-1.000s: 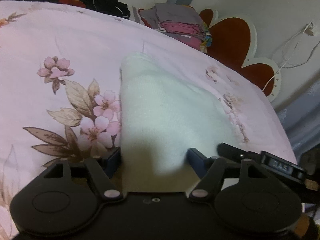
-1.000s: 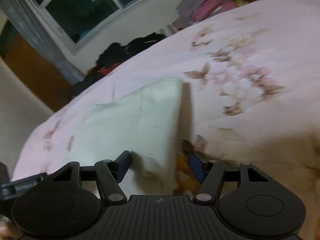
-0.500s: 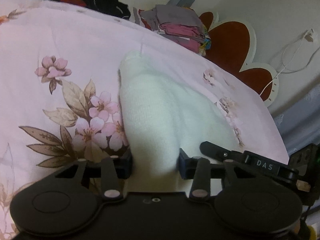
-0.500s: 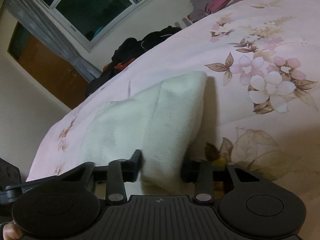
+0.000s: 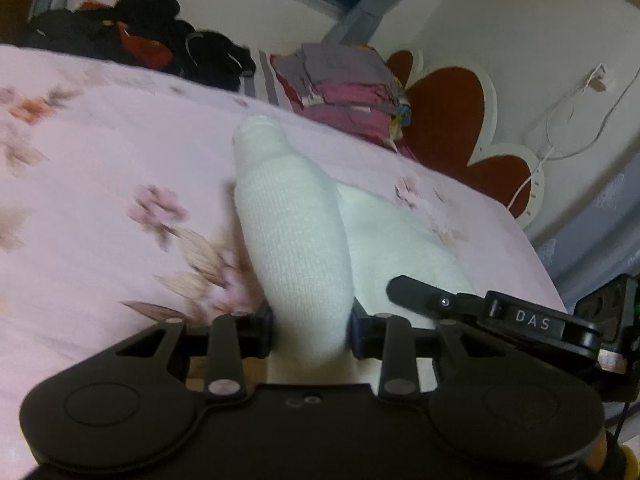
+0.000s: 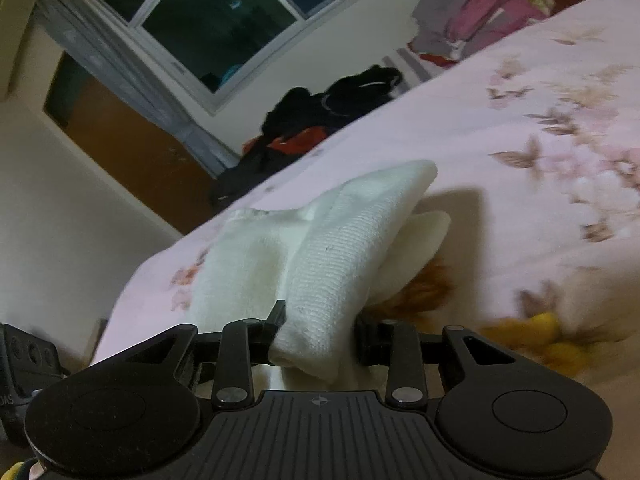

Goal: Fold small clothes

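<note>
Both grippers, left (image 5: 312,330) and right (image 6: 320,334), pinch the raised white cloth (image 5: 296,232).

White letters "DAS" stand on the black plastic body of the right gripper (image 5: 538,325), seen from the left wrist camera.

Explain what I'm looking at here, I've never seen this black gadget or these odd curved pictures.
These are two hand-held tongs, one in each of a person's hands, each carrying a wide-angle camera that looks forward along its fingers. One picture comes from the left tongs, the other from the right tongs. Both are shut on the same white cloth, lifting its near edge off a pink flowered bedspread. At the far side of the bed lie a stack of folded clothes and a heap of dark clothes.
</note>
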`<control>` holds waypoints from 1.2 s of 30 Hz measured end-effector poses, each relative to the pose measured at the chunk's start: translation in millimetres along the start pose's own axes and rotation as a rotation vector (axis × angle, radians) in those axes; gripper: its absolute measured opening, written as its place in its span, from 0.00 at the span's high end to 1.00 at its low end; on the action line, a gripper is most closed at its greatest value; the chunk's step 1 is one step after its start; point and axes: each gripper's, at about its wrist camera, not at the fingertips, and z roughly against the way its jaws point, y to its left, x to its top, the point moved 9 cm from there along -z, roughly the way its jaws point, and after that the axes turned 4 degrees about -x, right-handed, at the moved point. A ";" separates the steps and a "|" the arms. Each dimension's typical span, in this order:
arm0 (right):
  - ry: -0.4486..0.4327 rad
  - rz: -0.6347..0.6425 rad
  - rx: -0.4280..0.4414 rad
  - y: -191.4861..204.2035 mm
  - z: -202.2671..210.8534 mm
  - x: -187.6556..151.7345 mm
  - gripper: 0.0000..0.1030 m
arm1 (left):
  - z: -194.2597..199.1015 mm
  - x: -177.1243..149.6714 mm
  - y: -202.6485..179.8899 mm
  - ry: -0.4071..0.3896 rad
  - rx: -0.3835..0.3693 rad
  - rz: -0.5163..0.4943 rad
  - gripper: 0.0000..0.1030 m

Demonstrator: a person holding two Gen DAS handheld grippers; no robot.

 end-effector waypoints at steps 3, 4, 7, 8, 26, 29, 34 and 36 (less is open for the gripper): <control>0.004 0.012 0.032 35.8 -10.5 -8.0 0.68 | 31.4 7.4 21.6 -0.022 0.018 -0.005 0.68; 0.007 0.022 0.041 50.3 -16.5 -11.7 0.68 | 42.1 9.7 30.9 -0.030 0.025 -0.005 0.68; 0.018 0.041 0.065 93.7 -39.4 -27.4 0.68 | 73.3 16.0 64.8 -0.049 0.042 0.009 0.68; 0.020 0.044 0.071 108.0 -47.5 -34.2 0.68 | 82.9 18.0 77.6 -0.053 0.047 0.012 0.68; 0.102 0.101 0.056 259.2 -205.4 -136.4 0.68 | 175.2 32.3 285.7 -0.048 0.144 0.069 0.65; 0.118 0.109 0.018 250.5 -218.9 -140.9 0.68 | 170.3 20.7 297.2 -0.052 0.144 0.078 0.58; 0.096 0.067 -0.054 232.0 -217.0 -136.9 0.65 | 172.1 21.2 292.5 -0.054 0.165 0.037 0.55; 0.073 0.083 -0.082 236.8 -211.6 -131.8 0.64 | 178.5 21.4 292.6 -0.058 0.183 0.031 0.54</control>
